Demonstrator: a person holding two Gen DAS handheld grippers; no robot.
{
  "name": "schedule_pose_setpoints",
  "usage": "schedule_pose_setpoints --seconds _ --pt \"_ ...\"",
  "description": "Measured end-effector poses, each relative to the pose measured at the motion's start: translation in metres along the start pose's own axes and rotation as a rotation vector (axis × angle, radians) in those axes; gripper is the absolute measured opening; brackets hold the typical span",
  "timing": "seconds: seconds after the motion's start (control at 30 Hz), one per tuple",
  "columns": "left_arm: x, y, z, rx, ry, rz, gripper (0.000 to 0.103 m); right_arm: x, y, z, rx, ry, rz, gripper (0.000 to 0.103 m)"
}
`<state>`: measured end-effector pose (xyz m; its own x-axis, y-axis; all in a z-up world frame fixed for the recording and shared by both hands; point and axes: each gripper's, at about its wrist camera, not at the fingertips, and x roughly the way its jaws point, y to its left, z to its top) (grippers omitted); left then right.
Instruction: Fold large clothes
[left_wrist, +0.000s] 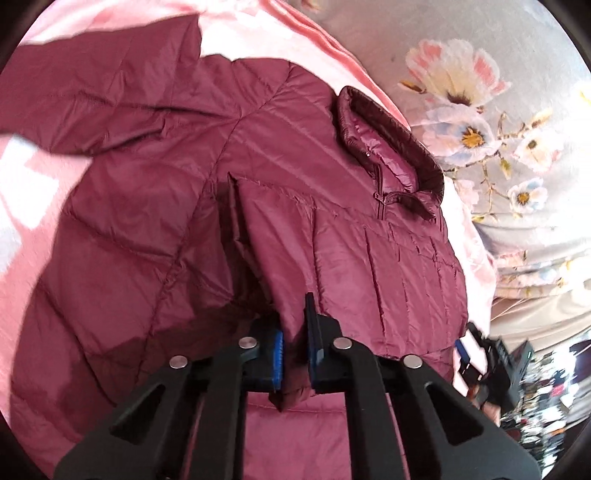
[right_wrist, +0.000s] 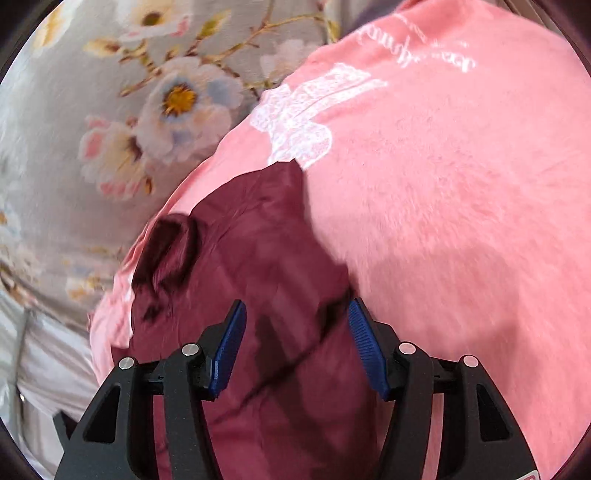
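A maroon quilted puffer jacket (left_wrist: 155, 221) lies spread on a pink fleece blanket (left_wrist: 33, 229), its dark collar (left_wrist: 391, 144) at the upper right and one sleeve reaching up left. My left gripper (left_wrist: 293, 332) is shut on a fold of the jacket's fabric (left_wrist: 295, 236), held above the jacket body. The right gripper shows at the right edge of this view (left_wrist: 491, 365). In the right wrist view my right gripper (right_wrist: 295, 343) is open, jaws wide apart, just above the jacket (right_wrist: 258, 280) and touching no fabric that I can see. The collar (right_wrist: 166, 251) shows to the left.
The pink blanket (right_wrist: 461, 221) with white print covers a grey floral bedsheet (left_wrist: 480, 110) that also shows in the right wrist view (right_wrist: 92, 129). The bed's edge and cluttered room lie at the far right (left_wrist: 546, 376).
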<state>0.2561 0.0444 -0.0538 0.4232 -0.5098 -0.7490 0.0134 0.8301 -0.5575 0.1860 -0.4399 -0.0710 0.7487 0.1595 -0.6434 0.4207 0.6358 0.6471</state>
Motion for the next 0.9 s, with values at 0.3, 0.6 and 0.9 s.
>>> schedule_pose_setpoints --seconds 0.3,0.6,0.9 --pt "0.015 0.006 -0.007 0.032 0.002 0.099 0.003 -0.022 0.013 0.009 -0.090 -0.124 -0.051 0.002" --pt "0.022 0.010 -0.019 0.080 -0.041 0.096 0.004 0.003 -0.002 -0.001 -0.148 -0.046 -0.206 0.002" --pt "0.018 0.010 -0.033 0.148 -0.149 0.073 0.005 -0.053 0.061 -0.017 -0.316 -0.200 -0.264 0.014"
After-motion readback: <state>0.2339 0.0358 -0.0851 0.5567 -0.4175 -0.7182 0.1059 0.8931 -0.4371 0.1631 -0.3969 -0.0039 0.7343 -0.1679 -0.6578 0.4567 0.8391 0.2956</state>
